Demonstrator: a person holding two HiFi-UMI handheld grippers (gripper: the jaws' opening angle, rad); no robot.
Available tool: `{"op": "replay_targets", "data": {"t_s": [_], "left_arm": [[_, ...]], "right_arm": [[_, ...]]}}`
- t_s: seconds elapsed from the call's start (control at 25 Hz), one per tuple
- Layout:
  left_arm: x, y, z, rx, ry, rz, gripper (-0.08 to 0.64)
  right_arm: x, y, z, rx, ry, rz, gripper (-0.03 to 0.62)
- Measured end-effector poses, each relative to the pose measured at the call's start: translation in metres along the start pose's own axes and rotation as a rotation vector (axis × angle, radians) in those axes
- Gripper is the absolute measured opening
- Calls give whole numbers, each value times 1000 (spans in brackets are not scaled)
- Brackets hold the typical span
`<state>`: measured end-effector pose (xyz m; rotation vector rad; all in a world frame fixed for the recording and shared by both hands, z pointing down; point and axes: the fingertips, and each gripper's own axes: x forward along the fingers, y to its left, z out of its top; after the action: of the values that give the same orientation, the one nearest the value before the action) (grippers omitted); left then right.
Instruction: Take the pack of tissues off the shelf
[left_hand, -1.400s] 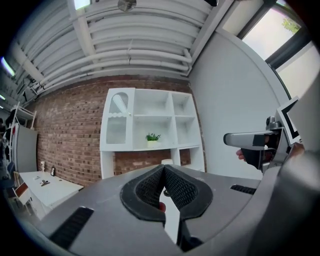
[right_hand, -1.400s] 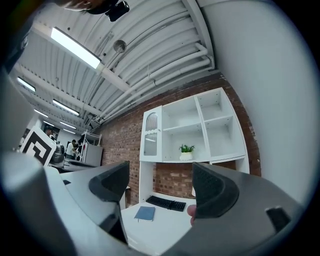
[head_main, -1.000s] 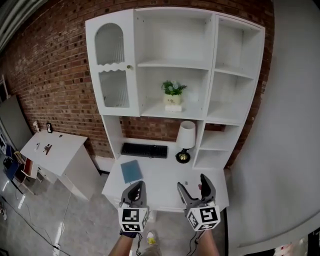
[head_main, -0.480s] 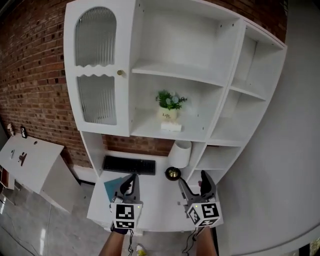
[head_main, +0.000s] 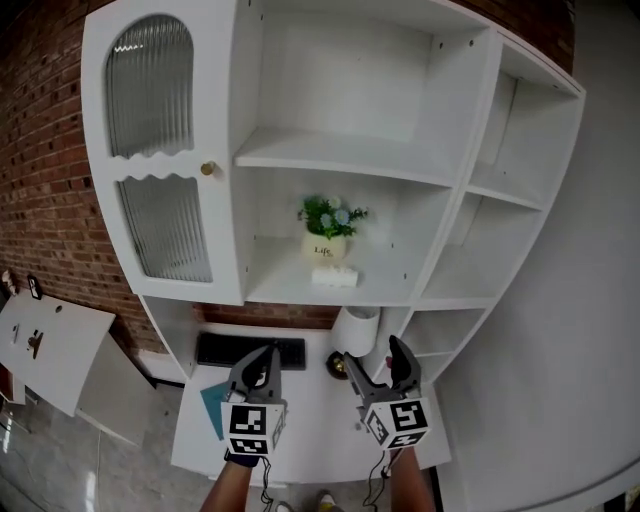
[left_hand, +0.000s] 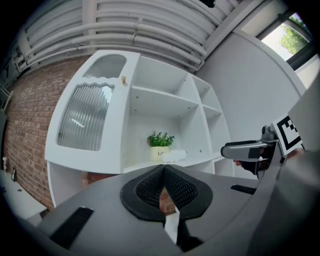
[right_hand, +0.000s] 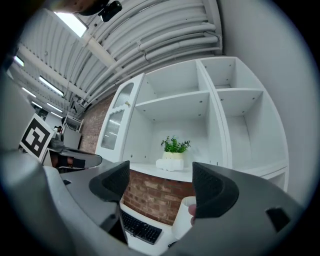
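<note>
A soft, white, oblong pack of tissues (head_main: 333, 277) lies on a smooth white shelf board (head_main: 275, 288), just in front of a cream pot with a small green plant (head_main: 327, 228). Well below the plant, the left gripper (head_main: 262, 362) has its ribbed black pads pressed together on nothing. The right gripper (head_main: 373, 352) gapes wide and is empty. The head view part-hides a black keyboard (head_main: 215, 350) behind the left gripper, while the right gripper view shows its keys.

The plant pot (head_main: 322, 247) bears small dark lettering that seems to read "Life".
</note>
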<state>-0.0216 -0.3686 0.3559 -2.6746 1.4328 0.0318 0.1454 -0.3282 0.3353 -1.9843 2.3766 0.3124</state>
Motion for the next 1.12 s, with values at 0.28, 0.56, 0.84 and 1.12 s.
{"op": "replay_targets", "data": {"t_s": [0.28,0.56,0.84,1.12], "left_arm": [[46,7,2,-1,25,35,14],[86,-2,8,4,21,6,14],[114,-5,9,9,20,-6,14],[130,-7,10,19,24,-12,14]], "right_arm": [[74,-18,2,-98,35,113,373],[135,-45,-15,-98,142,154,373],[171,-54,-22,-167,231,143,373],[196,-58,-36,-212,349,181,371]]}}
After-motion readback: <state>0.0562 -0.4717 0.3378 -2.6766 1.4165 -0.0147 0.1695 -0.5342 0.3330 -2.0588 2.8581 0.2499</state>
